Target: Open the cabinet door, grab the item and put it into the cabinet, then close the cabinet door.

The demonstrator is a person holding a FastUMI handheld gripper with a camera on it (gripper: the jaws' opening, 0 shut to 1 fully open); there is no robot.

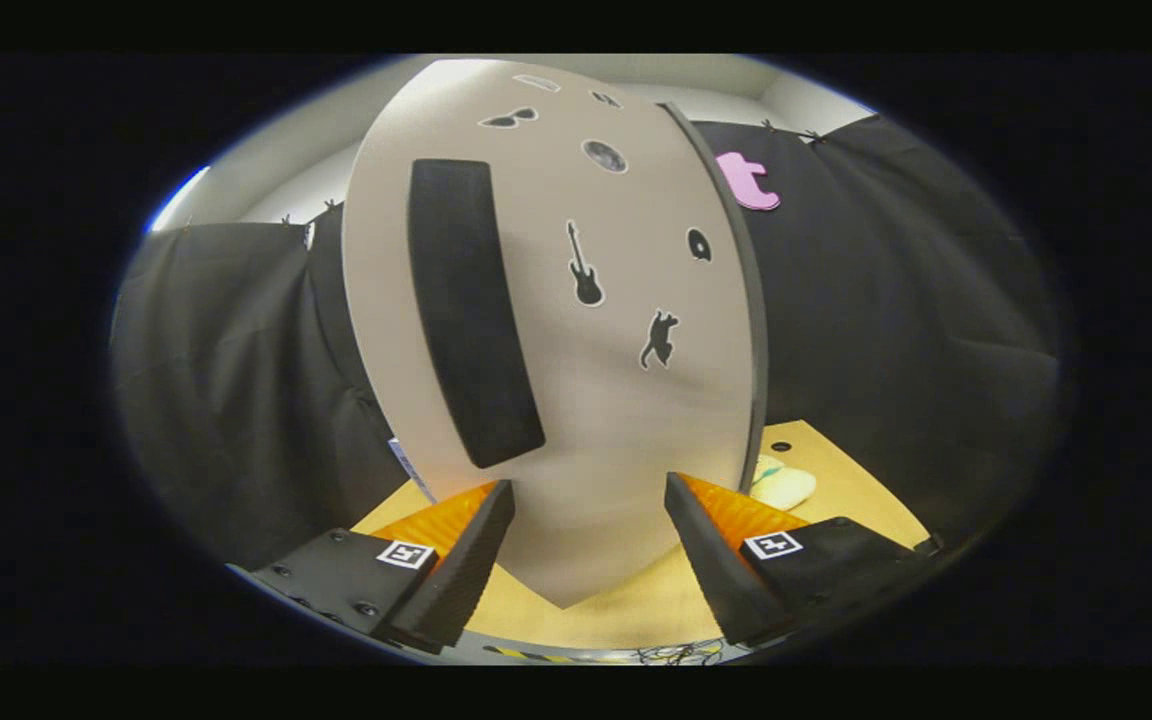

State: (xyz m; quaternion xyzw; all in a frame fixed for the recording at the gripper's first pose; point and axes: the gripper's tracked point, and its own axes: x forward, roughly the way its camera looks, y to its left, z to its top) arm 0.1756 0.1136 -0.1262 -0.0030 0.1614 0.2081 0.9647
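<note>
Gripper view looks straight at the cabinet door (576,400), a pale panel that stands close in front of the gripper (588,495) and rises well above it. Both fingers reach forward and slightly up from below, spread wide apart, and nothing sits between them but the lower part of the door; their tips end just short of the panel or right at it, and I cannot tell whether either one touches. A long dark handle (471,310) runs down the door's left half, above and a little beyond the left finger. Small dark stickers (585,265) are scattered over the rest of the panel, among them a guitar and a cat shape. The door's right edge shows as a thin dark strip, so the panel seems turned a bit, but whether it is shut or ajar is unclear. Below lies a yellow tabletop (626,610). The item (781,485), pale and soft-looking, lies on the table beyond the right finger, just beside the door's right edge; the door and finger hide part of it, and its kind is hard to make out
</note>
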